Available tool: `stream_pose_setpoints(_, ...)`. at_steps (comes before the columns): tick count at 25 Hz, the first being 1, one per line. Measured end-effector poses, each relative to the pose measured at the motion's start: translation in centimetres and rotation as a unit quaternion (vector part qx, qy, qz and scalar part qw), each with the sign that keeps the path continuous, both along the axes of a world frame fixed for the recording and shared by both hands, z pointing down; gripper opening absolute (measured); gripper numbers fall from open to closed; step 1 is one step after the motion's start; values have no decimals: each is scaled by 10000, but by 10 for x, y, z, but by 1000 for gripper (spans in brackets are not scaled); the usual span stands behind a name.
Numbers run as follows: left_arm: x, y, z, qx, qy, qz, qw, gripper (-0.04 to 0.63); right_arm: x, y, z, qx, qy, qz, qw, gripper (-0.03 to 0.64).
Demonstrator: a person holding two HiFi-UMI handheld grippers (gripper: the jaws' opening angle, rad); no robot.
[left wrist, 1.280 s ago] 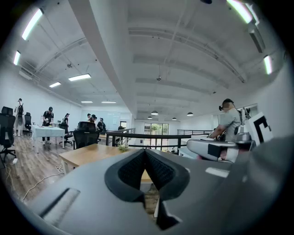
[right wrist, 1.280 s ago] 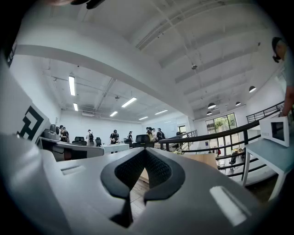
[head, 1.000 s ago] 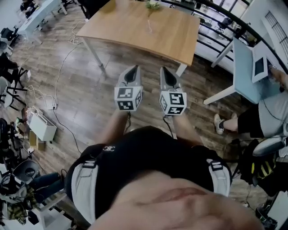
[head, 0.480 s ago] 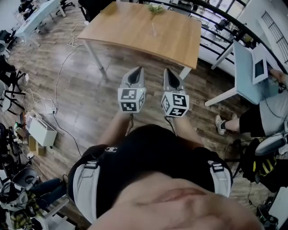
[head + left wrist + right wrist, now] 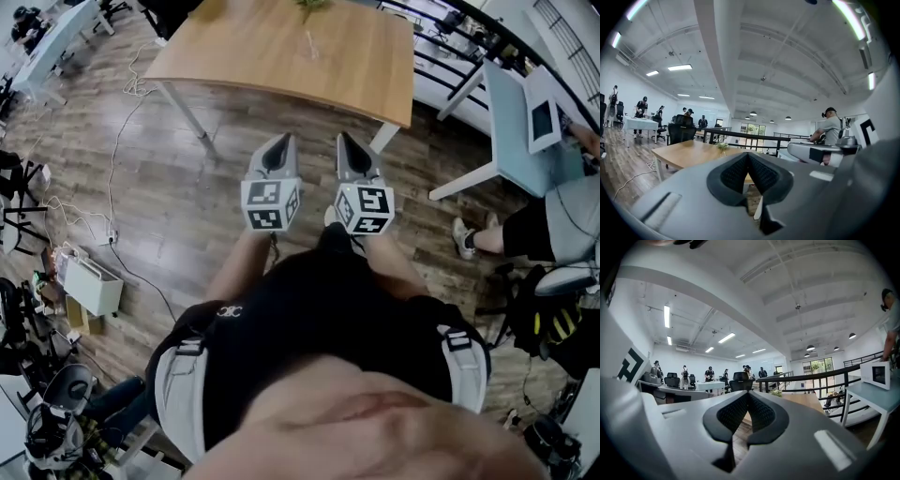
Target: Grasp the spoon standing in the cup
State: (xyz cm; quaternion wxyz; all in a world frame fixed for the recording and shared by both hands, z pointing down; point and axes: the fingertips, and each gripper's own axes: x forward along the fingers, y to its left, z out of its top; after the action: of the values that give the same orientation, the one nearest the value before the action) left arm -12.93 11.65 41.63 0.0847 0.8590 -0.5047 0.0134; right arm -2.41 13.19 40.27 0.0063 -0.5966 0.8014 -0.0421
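Short of the table's (image 5: 281, 56) near edge, in the head view, my left claw (image 5: 278, 142) and right claw (image 5: 344, 141) hang side by side. Left gripper view: jaws pressed together, empty. Right gripper view: the same. I cannot find the spoon or cup: too small.

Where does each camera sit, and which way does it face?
Head view: on the person's head, facing steeply down at the floor and wooden table; torso, forearms, left gripper, right gripper show.
Left gripper view: on the left gripper, facing level toward the table; its shut jaws show.
Right gripper view: on the right gripper, likewise; shut jaws show.
Shared: the table and its plant.
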Motion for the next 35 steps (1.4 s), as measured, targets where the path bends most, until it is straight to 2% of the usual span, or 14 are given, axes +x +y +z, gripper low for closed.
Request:
stream_pose_setpoints(5, 21, -55, 12, -123, -149, -17, 9998, 12, 17, -54, 7, -30, -78, -70, 9999, 0)
stream_pose_setpoints(9, 48, -106, 5, 42, -413, -65, 9991, 12, 44, -112, 2, 13, -137, -104, 9999, 0)
stream_pose_setpoints(15, 86, -188, -3, 48, -332, -213, 9992, 12, 87, -193, -6, 99, -139, -198, 9997, 0)
stream_pose_setpoints(23, 129, -265, 1, -80, -375, -555, 9977, 12, 139, -283, -4, 6, -267, -386, 9989, 0)
stream_pose_setpoints(29, 145, -290, 4, -227, -474, -691, 9962, 12, 152, -320, 1, -152, -350, -607, 9974, 0)
stream_pose_setpoints(35, 136, -328, 17, -375, -471, -802, 9950, 12, 144, -355, 8, -199, -279, -776, 9964, 0)
